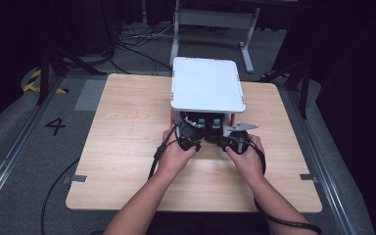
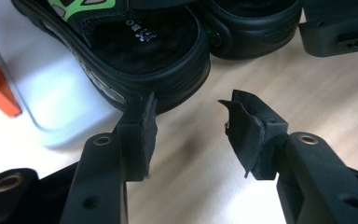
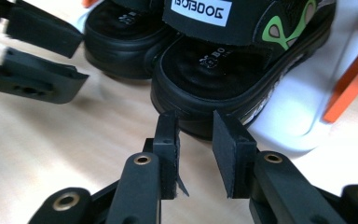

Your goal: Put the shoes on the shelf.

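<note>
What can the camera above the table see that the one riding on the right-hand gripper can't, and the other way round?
High view alone: the whole wooden table, the white top of the small rack, both of the person's forearms, and cables on the floor behind.

Right gripper view alone: close detail, namely a white BOBDOG label on the strap of the nearer sandal, green markings on its side, and the right gripper with its jaws apart just before that sandal's heel, gripping nothing.

Both: the pair of black sandals on the rack's lower shelf, the orange rack legs, the left gripper, and the wooden tabletop.
</note>
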{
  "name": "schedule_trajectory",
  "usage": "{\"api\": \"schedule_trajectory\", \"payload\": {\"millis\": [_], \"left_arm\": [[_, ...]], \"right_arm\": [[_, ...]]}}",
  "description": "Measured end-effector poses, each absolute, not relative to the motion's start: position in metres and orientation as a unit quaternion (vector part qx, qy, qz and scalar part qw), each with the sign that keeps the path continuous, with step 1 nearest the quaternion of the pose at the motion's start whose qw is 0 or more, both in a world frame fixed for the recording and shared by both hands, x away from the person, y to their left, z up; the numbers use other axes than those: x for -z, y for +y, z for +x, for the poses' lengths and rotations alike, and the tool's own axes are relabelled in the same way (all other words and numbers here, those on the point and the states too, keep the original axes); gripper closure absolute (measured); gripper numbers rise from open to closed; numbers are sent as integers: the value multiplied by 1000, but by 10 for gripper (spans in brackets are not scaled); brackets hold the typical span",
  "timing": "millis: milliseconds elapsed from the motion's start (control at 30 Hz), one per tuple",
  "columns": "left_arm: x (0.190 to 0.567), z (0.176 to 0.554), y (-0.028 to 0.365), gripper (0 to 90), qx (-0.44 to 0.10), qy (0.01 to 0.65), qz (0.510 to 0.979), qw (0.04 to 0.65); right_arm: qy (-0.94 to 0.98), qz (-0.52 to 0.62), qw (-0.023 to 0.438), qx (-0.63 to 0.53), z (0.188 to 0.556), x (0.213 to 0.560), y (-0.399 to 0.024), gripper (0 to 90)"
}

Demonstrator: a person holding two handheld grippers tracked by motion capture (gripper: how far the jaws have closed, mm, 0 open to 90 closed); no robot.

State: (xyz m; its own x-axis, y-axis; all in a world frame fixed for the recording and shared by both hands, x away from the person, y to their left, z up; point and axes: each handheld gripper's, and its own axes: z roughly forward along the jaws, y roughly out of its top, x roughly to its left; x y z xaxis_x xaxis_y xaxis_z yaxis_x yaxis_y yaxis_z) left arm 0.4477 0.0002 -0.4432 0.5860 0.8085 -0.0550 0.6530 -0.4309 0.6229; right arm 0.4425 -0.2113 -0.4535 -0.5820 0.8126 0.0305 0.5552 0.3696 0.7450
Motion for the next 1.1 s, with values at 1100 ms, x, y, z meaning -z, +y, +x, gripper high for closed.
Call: {"api": "schedule_trajectory", "payload": {"millis": [1100], "left_arm": [[458,472,1,381,-136,437,817,350]], "right_arm": [[788,386,234,-418,474,466,-214,476]]}}
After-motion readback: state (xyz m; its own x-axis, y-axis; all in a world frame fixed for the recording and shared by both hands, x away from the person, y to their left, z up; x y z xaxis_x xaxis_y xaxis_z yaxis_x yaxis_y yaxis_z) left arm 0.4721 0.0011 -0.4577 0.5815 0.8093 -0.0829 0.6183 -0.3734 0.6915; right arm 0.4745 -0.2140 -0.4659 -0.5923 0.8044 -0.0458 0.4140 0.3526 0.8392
